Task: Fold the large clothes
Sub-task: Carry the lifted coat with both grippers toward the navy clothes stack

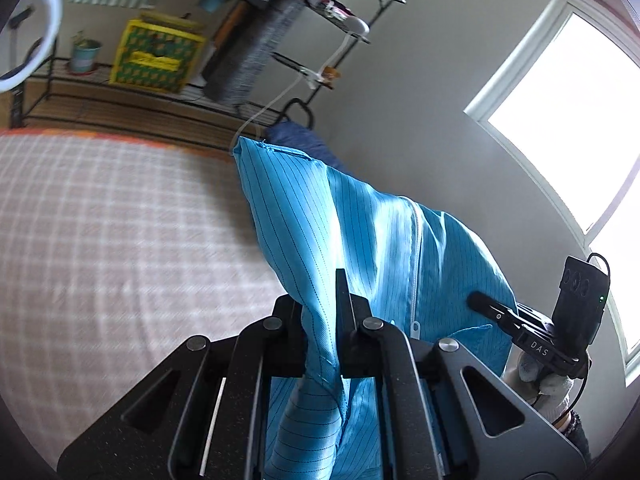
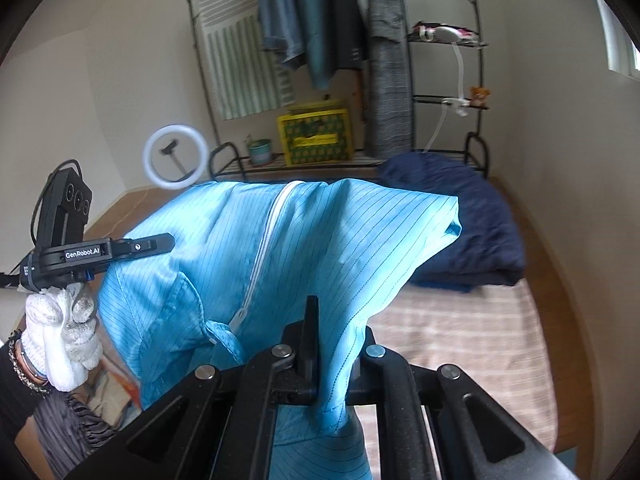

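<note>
A light blue pinstriped garment with a white zipper hangs in the air between both grippers. My left gripper is shut on a bunched edge of the cloth, which runs down between its fingers. My right gripper is shut on another edge of the same garment. In the left wrist view the right gripper shows at the right, held by a white-gloved hand. In the right wrist view the left gripper shows at the left, its gloved hand below it. The garment is lifted above the checked bed cover.
A folded dark blue garment lies at the far end of the bed. Behind it stands a black metal rack with hanging clothes, a yellow crate, a small plant pot and a ring light. A bright window is at the right.
</note>
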Tool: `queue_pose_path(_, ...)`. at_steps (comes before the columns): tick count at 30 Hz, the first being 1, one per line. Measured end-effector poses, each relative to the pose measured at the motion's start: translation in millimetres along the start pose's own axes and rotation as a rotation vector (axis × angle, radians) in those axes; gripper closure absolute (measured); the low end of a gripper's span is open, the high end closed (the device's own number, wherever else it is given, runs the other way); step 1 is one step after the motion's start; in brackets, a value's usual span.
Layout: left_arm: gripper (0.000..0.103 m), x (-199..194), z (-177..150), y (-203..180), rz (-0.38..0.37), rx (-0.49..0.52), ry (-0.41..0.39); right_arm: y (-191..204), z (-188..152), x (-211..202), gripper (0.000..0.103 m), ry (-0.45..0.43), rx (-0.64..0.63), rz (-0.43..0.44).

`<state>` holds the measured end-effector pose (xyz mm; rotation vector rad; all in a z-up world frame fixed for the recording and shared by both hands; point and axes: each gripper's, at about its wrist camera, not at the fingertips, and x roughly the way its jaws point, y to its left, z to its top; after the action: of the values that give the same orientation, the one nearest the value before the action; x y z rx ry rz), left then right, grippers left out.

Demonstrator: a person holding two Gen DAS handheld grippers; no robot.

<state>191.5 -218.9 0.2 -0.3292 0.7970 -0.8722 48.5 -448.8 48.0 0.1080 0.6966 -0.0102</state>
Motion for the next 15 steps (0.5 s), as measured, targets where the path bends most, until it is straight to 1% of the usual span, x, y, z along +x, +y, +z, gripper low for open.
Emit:
queue_pose_path(4,0.096,55,31,-18,-0.027,0.026,0.007,-45,26,6,0.098,-0.017,0.006,-0.052)
queue_pose_path(8,0.096,109,64,-21,-0.048,0.047,0.007,-92,64,25,0.098,-0.047,0.023,-0.098)
queue_pose_path(12,0.096,160,101,-24,-0.064,0.060,-0.021,-127,105,50,0.098,-0.075,-0.004,-0.136)
queue_pose_path(15,0.096,197,132,-28,-0.063,0.090,-0.056,-149,132,73,0.098,-0.090,-0.032,-0.168)
